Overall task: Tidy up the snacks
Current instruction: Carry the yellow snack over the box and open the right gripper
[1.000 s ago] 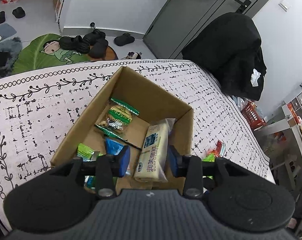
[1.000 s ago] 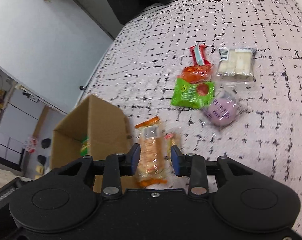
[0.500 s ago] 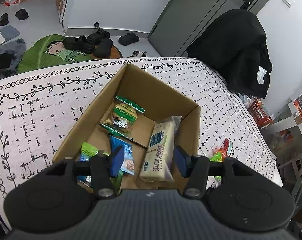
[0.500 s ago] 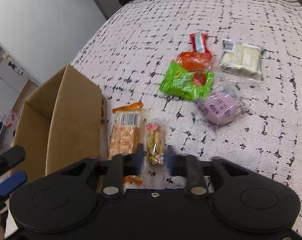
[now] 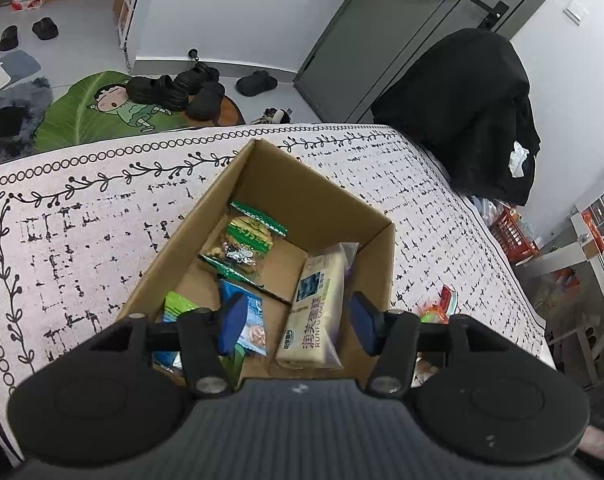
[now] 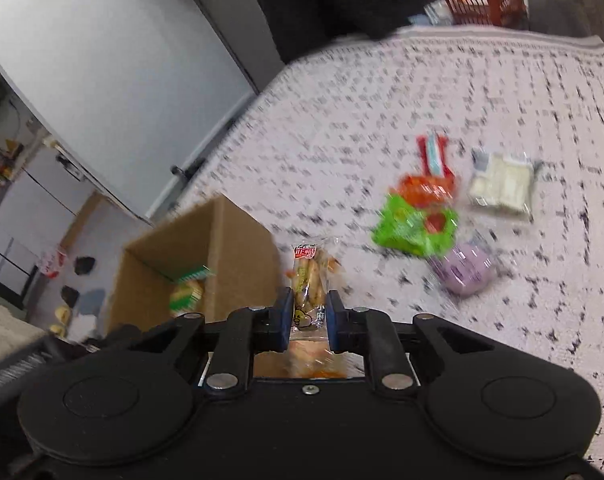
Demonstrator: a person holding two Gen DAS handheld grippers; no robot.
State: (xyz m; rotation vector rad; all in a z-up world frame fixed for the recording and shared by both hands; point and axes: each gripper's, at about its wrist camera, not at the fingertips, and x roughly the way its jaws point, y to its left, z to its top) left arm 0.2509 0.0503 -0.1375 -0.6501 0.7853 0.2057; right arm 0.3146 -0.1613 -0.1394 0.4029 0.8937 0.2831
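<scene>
Right tongs [image 6: 308,316] clamp snack packet [image 6: 310,280], angled downward.

Right tongs [image 6: 308,316] clamping twisted-snack packet [image 6: 310,280], cardboard box [image 6: 222,256] just left

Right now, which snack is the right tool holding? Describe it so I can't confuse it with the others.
Start at the cardboard box on the patterned bedspread. Just right of it, the right tool is shut on a slim clear packet of twisted golden sticks. Unlike the packets beyond it, it is narrow, upright, with a red label on top.
</scene>
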